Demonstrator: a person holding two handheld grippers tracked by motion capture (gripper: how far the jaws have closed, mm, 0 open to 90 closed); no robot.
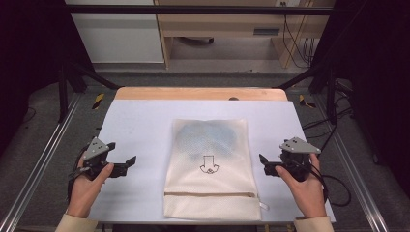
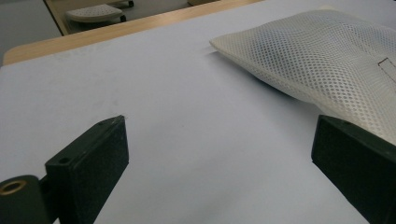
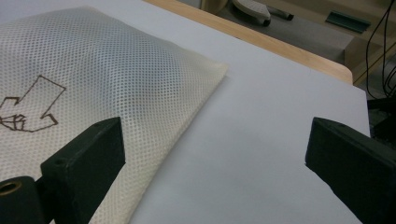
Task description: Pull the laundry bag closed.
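Two grippers wait on either side of a cream mesh laundry bag with a zip along its near end (image 1: 210,164), which lies flat in the middle of the pale grey surface (image 1: 140,121), its long sides running away from the person; the left gripper (image 1: 126,162) hangs just off the bag's left edge with its jaws spread wide and nothing between them, and the right gripper (image 1: 262,163) stands close to the right edge, equally wide and equally empty.

By my reading the step in hand is the approach to the bag; to do it well each gripper should come in low and level, slide one jaw under the hem and close on the doubled seam rather than on the loose mesh, which would stretch and slip; both sides ought to be taken together so the bag lifts evenly and its load does not slump.

As for the bag itself: fine honeycomb netting, soft and slightly puffed at the far half, where something bluish shows dimly through; a dark outlined arrow is printed near the centre, pointing towards the zip; a small pull tab sticks out at the near right corner.
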